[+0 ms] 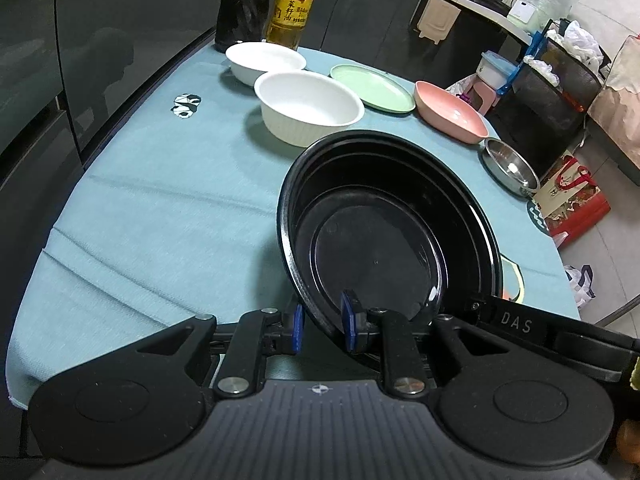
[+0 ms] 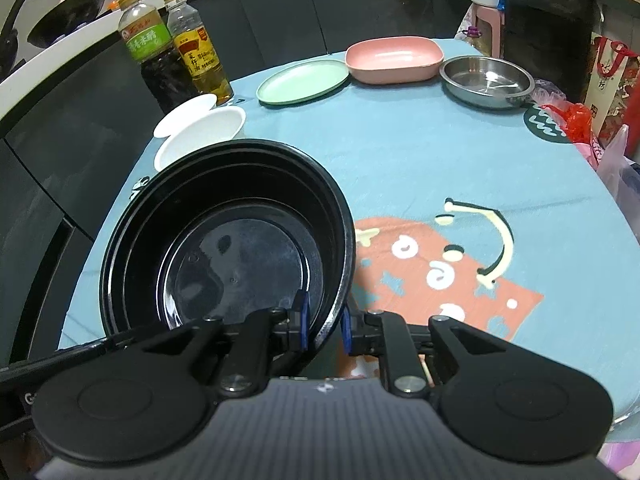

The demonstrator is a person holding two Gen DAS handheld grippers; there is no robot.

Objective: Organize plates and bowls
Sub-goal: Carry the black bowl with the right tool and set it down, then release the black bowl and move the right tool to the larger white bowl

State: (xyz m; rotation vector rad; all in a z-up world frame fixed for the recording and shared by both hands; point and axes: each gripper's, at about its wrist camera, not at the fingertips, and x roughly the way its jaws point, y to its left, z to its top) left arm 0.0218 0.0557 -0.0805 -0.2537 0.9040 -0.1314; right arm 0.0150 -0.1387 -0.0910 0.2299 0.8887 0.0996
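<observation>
A deep black bowl hangs tilted just above the blue tablecloth, held from two sides. My left gripper is shut on its near-left rim, one blue pad inside the wall and one outside. My right gripper is shut on the near-right rim in the same way. Two white bowls, a green plate, a pink bowl and a steel bowl stand along the far side of the table.
Two bottles, one dark sauce and one oil, stand at the far left corner behind the white bowls. Dark cabinets run along the left. Bags and a black basket crowd the floor beyond the right edge.
</observation>
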